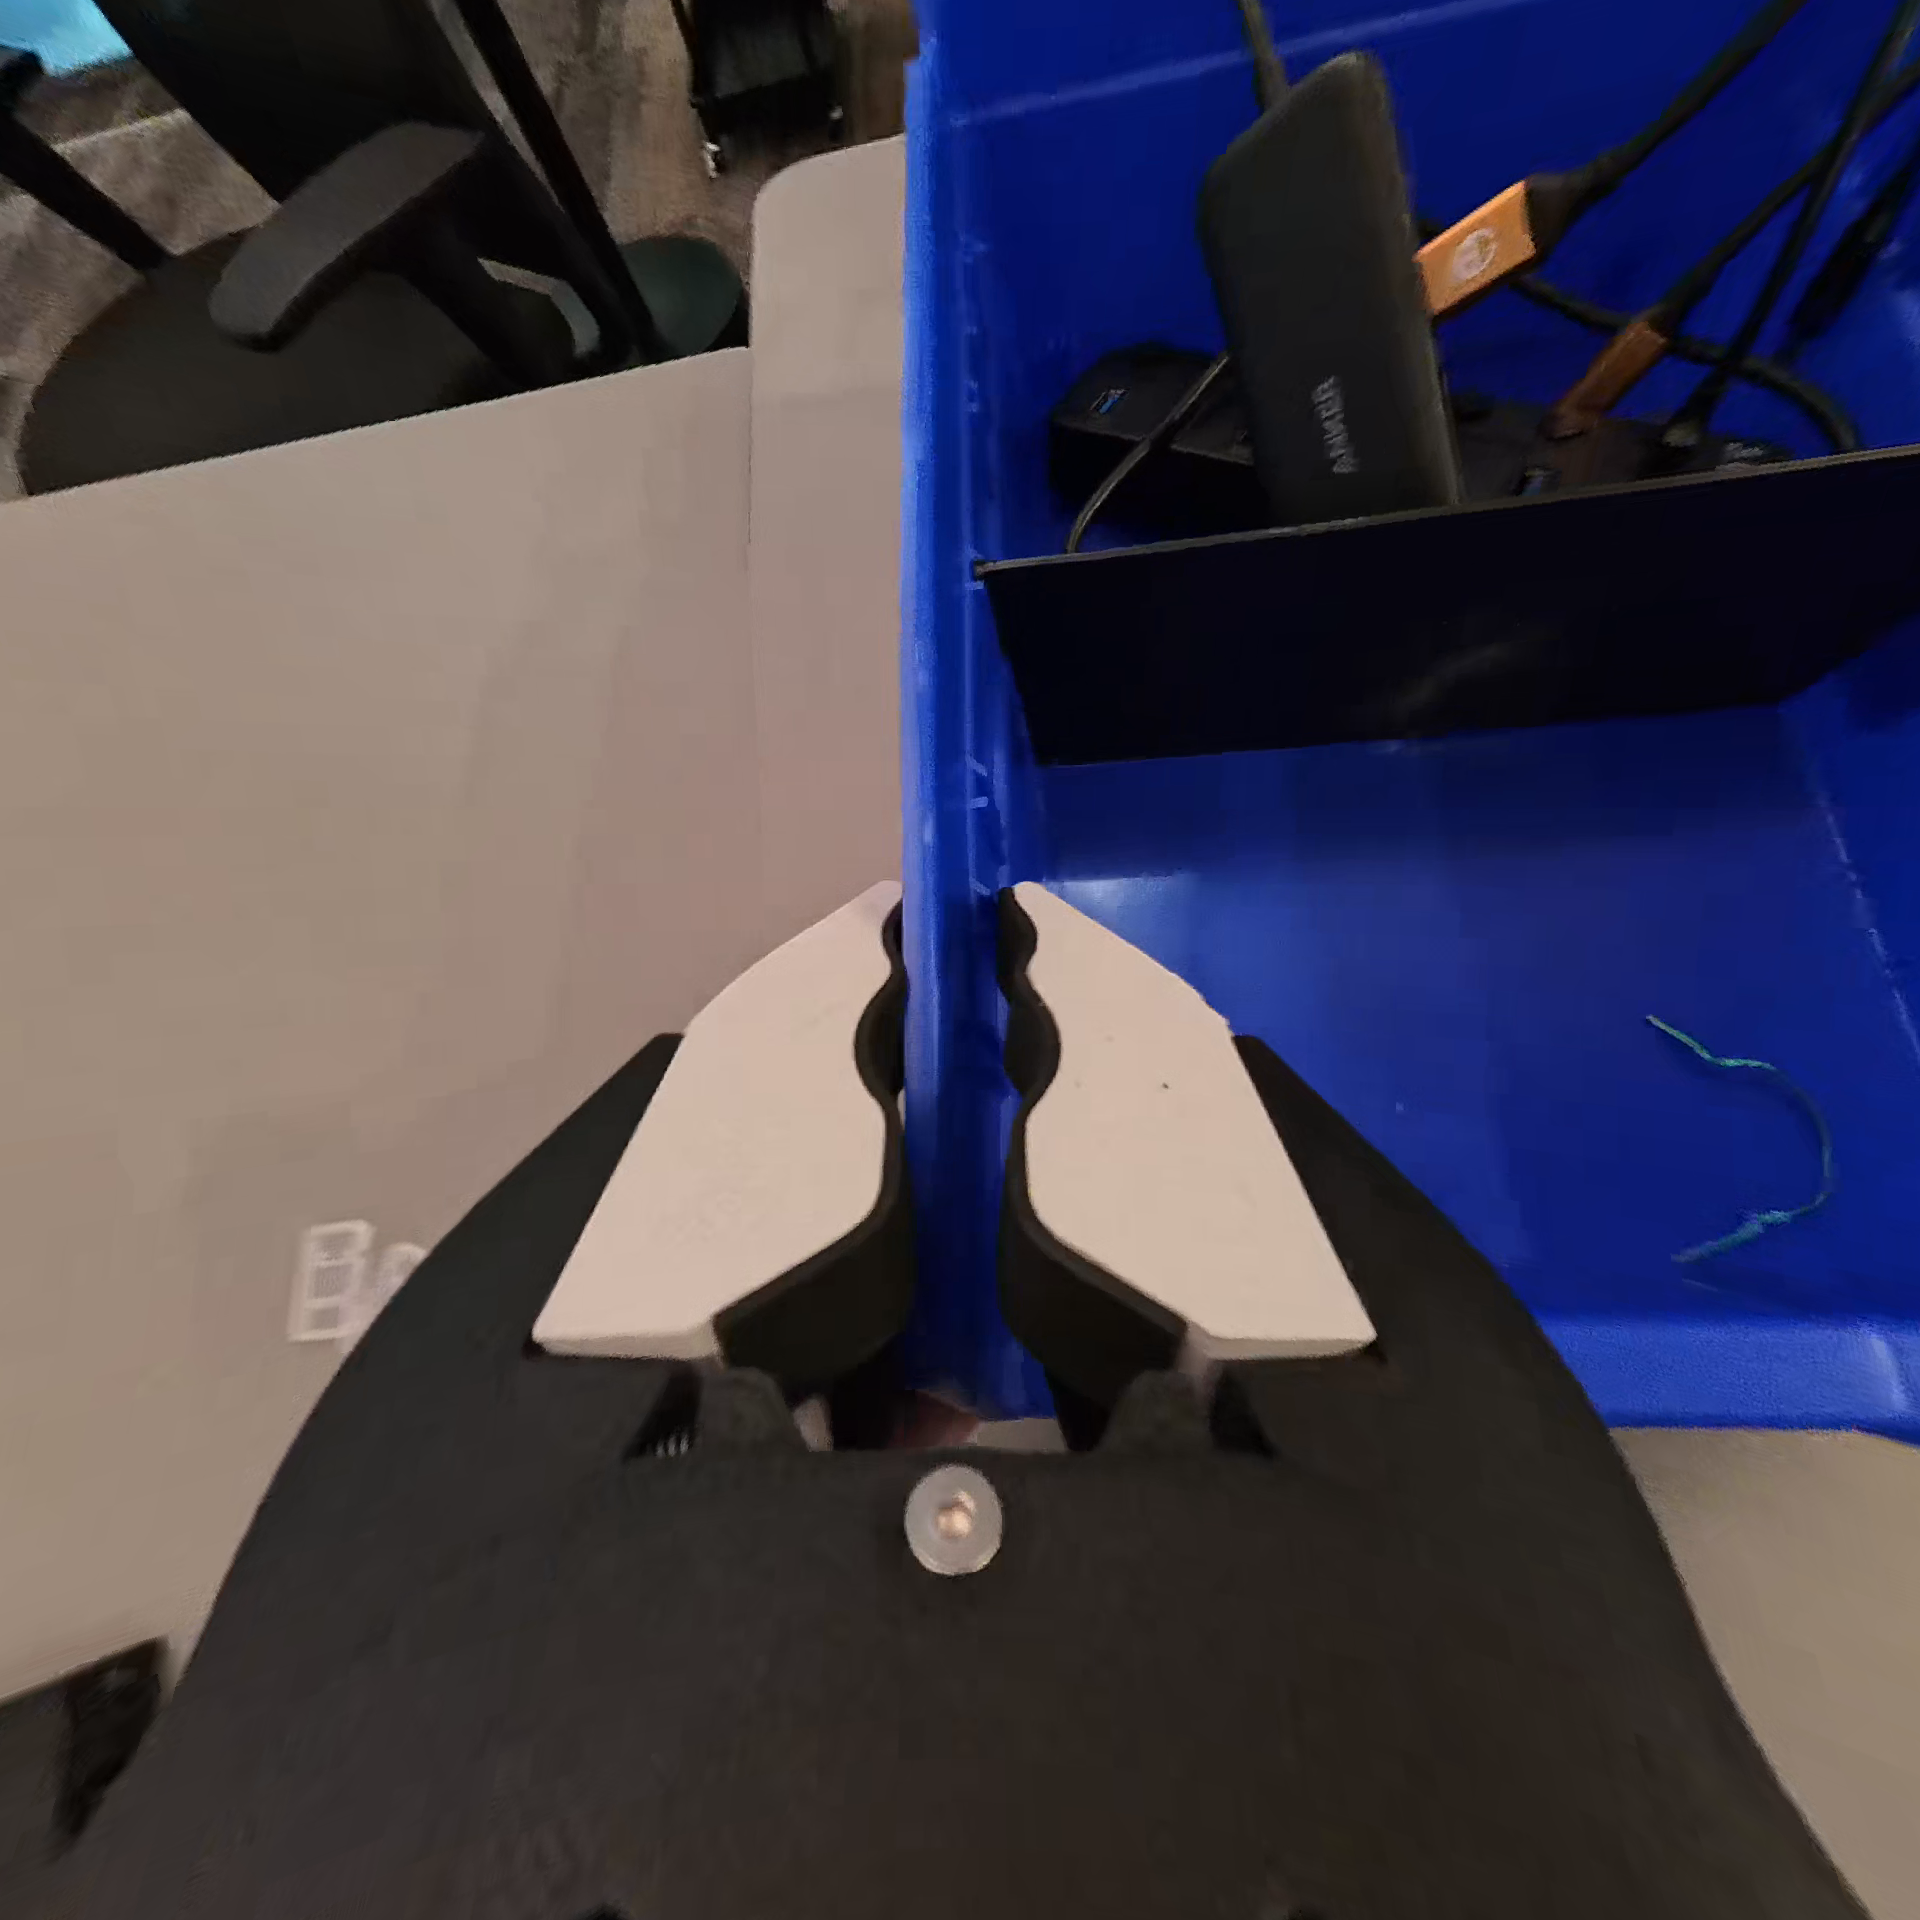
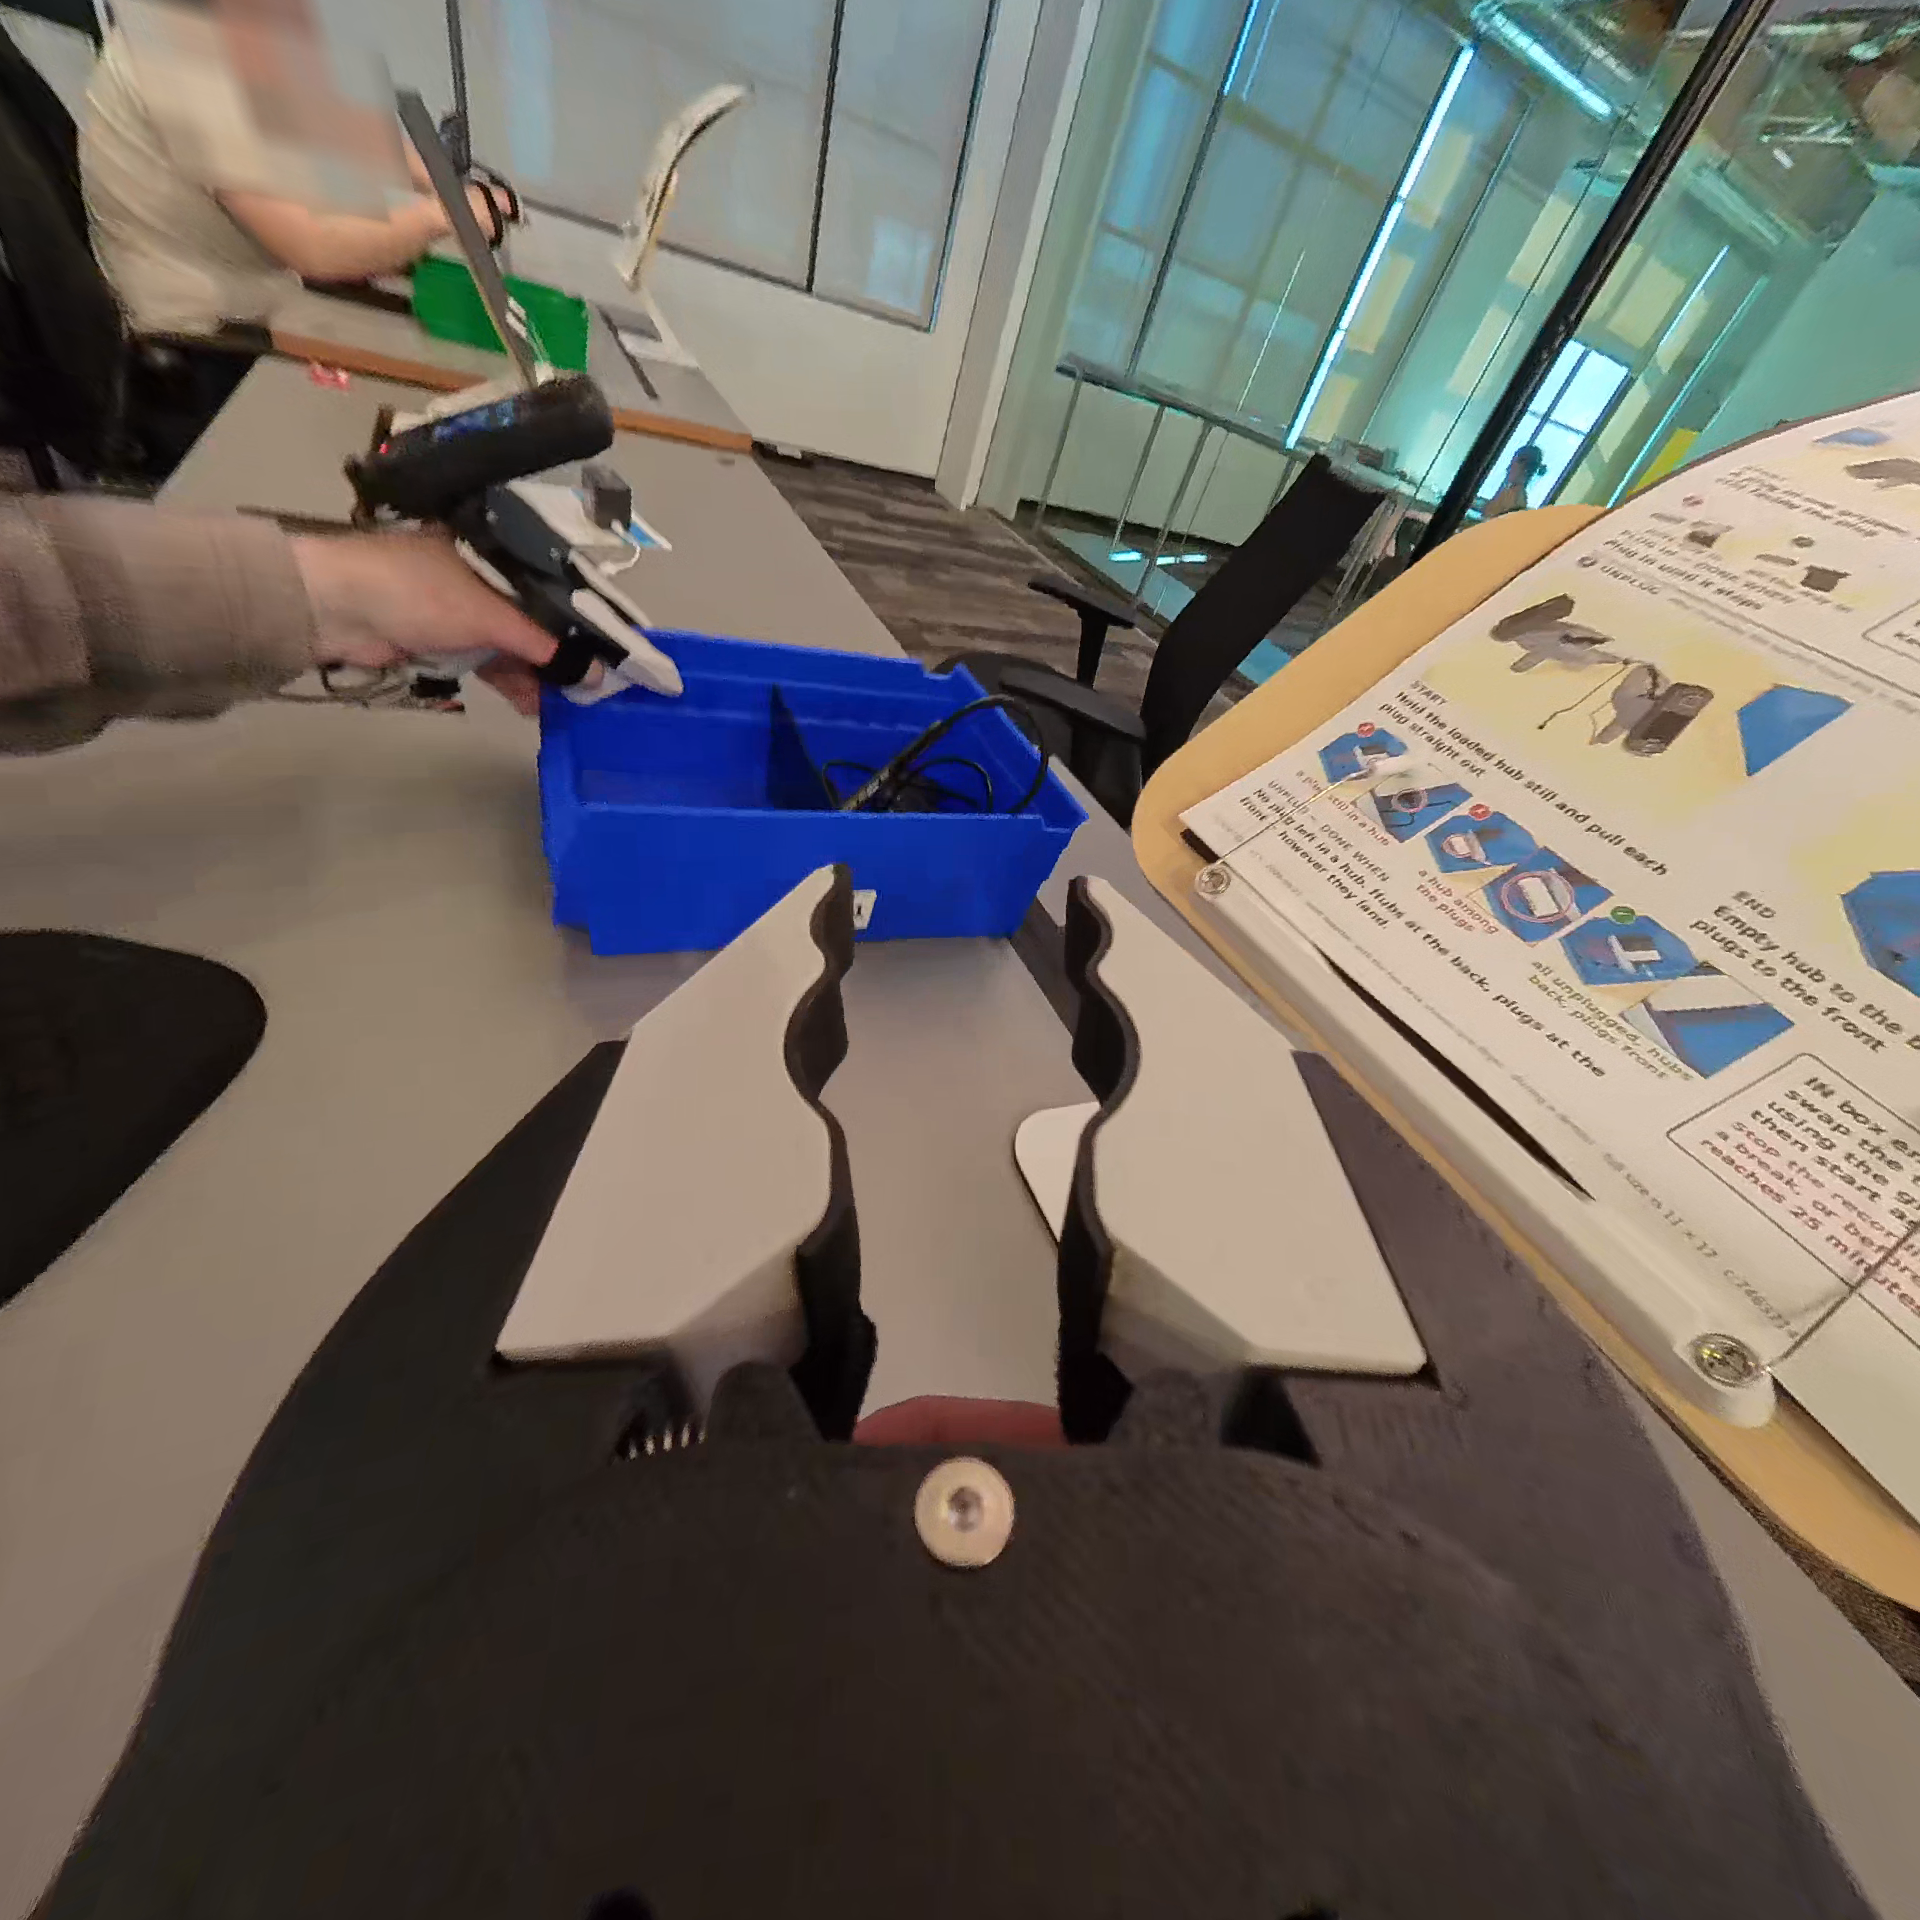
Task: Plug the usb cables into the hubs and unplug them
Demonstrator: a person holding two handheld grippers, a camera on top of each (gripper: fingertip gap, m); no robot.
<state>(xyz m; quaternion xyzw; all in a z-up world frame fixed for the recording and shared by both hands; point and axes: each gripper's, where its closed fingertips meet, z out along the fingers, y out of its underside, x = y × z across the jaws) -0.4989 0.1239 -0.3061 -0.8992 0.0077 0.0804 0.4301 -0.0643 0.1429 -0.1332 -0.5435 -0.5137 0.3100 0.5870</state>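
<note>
**Bin wall caught in the left tool**

Blue bin (image 1: 1455,987) sits on the grey desk (image 1: 364,831), close to the desk's far edge in the right wrist view. The left tool (image 1: 951,904) straddles the bin's near left wall: one finger is outside, the other inside, and both black pads press against the blue plastic, so it is clamped on the wall. In the right wrist view a hand (image 2: 416,623) holds this tool at the bin's left end.

A black divider (image 1: 1455,613) splits the bin into two compartments. The one nearer the left tool holds only a thin green thread (image 1: 1787,1132) on its floor. The farther one holds the task's things: a long black hub (image 1: 1330,301) leaning upright against the divider, a smaller black hub (image 1: 1143,416) lying beside it, and a tangle of black cables (image 1: 1714,343), two of them with orange-sleeved plugs (image 1: 1475,260). Whether any plug is seated in a hub cannot be told.

The right tool (image 2: 956,894) is off to the side of the bin, over bare desk, its fingers spread apart with nothing between them. To its right a printed instruction sheet (image 2: 1610,831) lies on a tan board (image 2: 1247,665). Beyond the desk's far edge stands a black office chair (image 2: 1195,644).
</note>
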